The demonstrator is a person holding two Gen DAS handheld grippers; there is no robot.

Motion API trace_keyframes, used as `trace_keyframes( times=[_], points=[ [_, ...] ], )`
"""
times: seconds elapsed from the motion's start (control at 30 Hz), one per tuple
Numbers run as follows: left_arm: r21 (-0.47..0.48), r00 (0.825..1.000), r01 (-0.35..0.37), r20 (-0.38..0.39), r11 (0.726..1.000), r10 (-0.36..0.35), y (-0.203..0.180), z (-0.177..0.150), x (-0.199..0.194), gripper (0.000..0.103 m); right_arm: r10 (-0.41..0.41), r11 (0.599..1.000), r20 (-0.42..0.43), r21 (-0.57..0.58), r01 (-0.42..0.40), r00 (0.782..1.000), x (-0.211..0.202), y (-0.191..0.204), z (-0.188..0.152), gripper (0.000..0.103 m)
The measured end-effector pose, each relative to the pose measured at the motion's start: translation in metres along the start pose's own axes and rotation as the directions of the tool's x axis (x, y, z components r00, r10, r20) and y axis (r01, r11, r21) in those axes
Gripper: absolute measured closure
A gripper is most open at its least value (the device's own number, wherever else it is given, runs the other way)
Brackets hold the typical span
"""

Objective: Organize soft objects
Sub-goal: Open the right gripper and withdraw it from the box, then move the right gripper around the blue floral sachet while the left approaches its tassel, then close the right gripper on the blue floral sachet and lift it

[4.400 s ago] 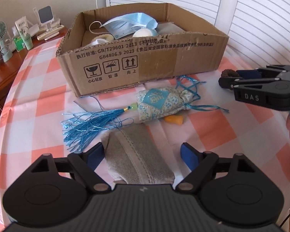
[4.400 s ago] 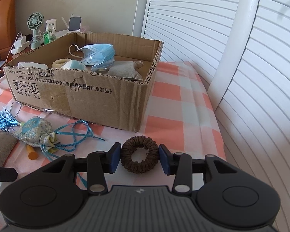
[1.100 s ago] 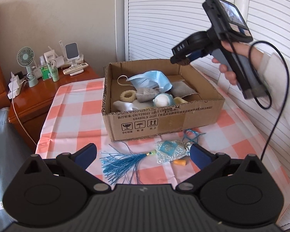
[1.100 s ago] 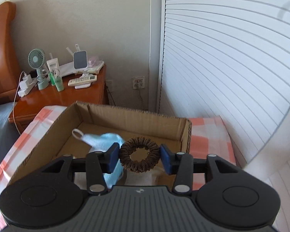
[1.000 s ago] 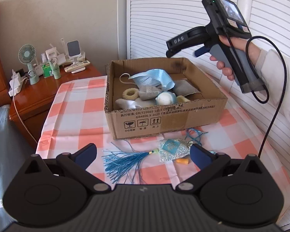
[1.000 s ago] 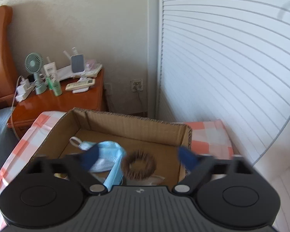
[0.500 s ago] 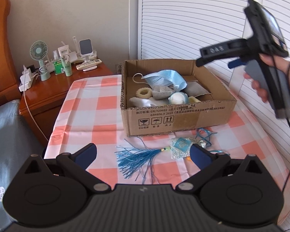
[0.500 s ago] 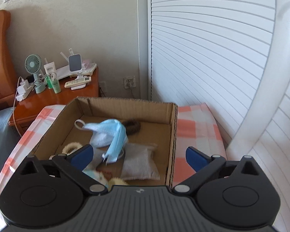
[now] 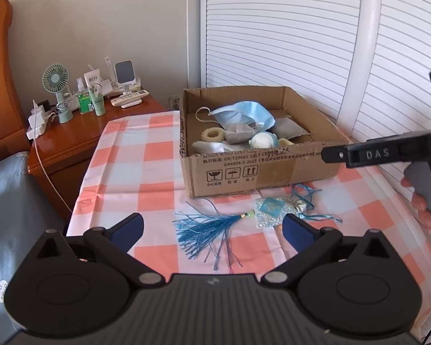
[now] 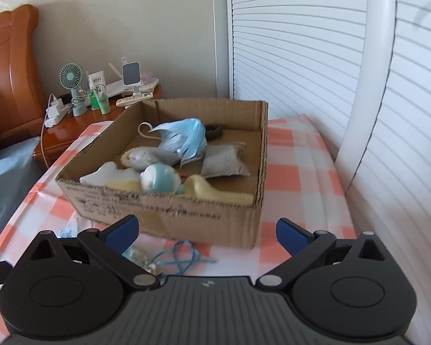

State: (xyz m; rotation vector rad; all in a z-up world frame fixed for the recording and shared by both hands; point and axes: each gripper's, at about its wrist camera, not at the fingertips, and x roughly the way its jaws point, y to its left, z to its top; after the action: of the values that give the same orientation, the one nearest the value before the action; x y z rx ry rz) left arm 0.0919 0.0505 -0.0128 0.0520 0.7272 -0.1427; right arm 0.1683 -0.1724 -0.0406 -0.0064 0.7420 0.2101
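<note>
Clearing the last loose piece off the bench (image 9: 163,155) looks like the step in hand; the pale blue patterned fabric sachet (image 9: 271,211), with its bright blue thread tassel (image 9: 207,230) and trailing blue cords, lies on the pink-and-white checked cloth just in front of the open brown cardboard box (image 9: 258,169); both the left tongs (image 9: 212,230) and the right tongs (image 10: 205,231) stand released, wide apart, grasping nothing. The sachet sits between the left tongs' tips in the left wrist view, so that side seems the natural one to take it; closing across the stuffed body rather than the tassel should give a firm hold; pinching only threads risks a dangling, swinging load. Lifting high enough for the tassel to clear the box's front wall matters, since loose strands could snag on the ragged cardboard edge. Inside, the crumpled blue face mask (image 10: 184,141), grey pouch (image 10: 222,161) and brown scrunchie (image 10: 214,130) leave bare floor at the right rear; dropping there avoids burying anything.
</note>
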Motion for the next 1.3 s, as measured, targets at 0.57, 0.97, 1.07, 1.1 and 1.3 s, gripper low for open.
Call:
trace_keyframes(
  times=[0.57,0.97,1.07,1.1,1.3],
  points=[
    [-0.043,0.998,-0.040,-0.052,0.998,0.037,0.018,-0.007,0.013,0.001,0.236,0.958,-0.116,-0.141,-0.251,0.965,0.047,0.060,-0.035,0.013],
    [-0.041,0.993,0.003,-0.115,0.999,-0.008,0.016,-0.015,0.034,0.001,0.168,0.950,-0.137,-0.240,-0.198,0.976,0.072,0.078,-0.037,0.024],
    [-0.043,0.993,0.009,-0.118,0.999,-0.014,0.015,-0.015,0.035,0.001,0.151,0.950,-0.125,-0.257,-0.179,0.981,0.071,0.079,-0.039,0.026],
    [-0.044,0.993,0.009,-0.118,0.999,-0.014,0.015,-0.016,0.035,0.001,0.145,0.950,-0.122,-0.261,-0.173,0.982,0.071,0.080,-0.039,0.027],
    [-0.046,0.993,0.008,-0.120,0.999,-0.013,0.016,-0.016,0.034,0.001,0.139,0.958,-0.114,-0.237,-0.162,0.984,0.068,0.075,-0.036,0.053]
  ],
)
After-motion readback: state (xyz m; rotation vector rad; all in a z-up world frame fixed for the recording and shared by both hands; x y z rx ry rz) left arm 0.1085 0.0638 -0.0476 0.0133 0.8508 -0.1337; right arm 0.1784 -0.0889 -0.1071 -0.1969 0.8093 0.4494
